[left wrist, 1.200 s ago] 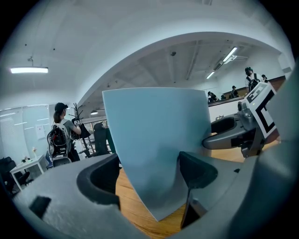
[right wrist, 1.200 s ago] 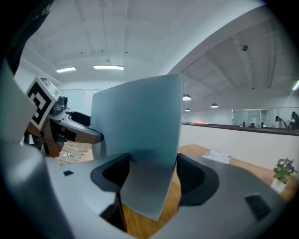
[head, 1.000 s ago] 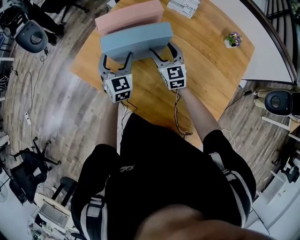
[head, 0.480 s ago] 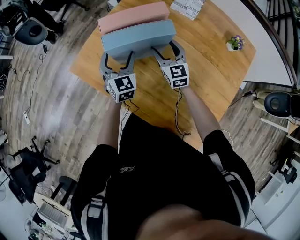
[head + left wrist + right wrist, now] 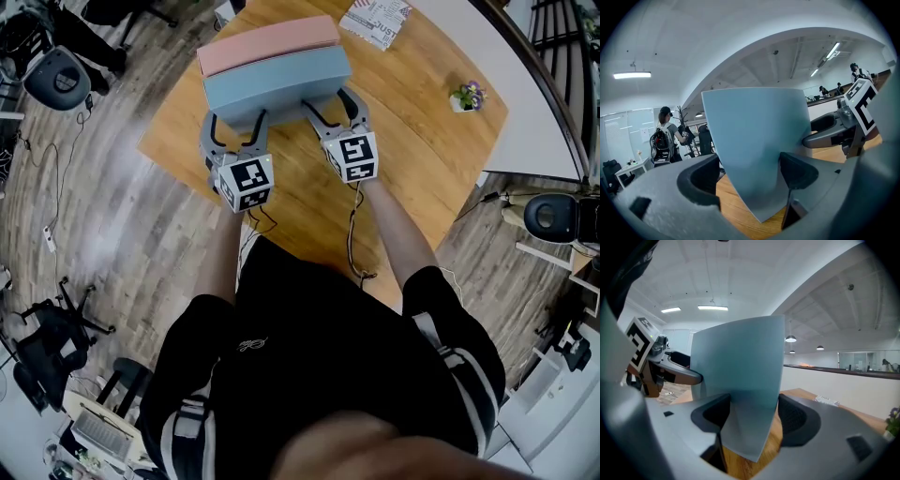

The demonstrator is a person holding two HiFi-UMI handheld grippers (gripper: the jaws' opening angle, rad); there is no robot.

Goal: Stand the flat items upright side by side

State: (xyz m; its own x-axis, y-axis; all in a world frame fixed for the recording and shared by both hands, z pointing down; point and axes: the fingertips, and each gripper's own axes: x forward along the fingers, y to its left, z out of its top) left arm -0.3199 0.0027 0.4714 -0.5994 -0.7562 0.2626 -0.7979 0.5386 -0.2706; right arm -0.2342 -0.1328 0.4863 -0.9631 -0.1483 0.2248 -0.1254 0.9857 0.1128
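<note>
- Hardly any shift since a second ago: both grippers and blue slab (image 5: 275, 80) at the same spot on wooden table (image 5: 422, 141) (slightly more of printed booklet (image 5: 377, 19) in frame at the far edge).
- Left gripper (image 5: 233, 127): clamps blue slab near its left end, slab between the jaws, pads pressing on it.
- Right gripper (image 5: 334, 108): clamps the same slab toward its right end, likewise clenched.
- Blue slab: stands upright on its long edge, lengthwise beside pink slab (image 5: 267, 44), which stands just behind it, seemingly touching.
- Small potted plant (image 5: 466, 96): well apart, at the table's right side.
</note>
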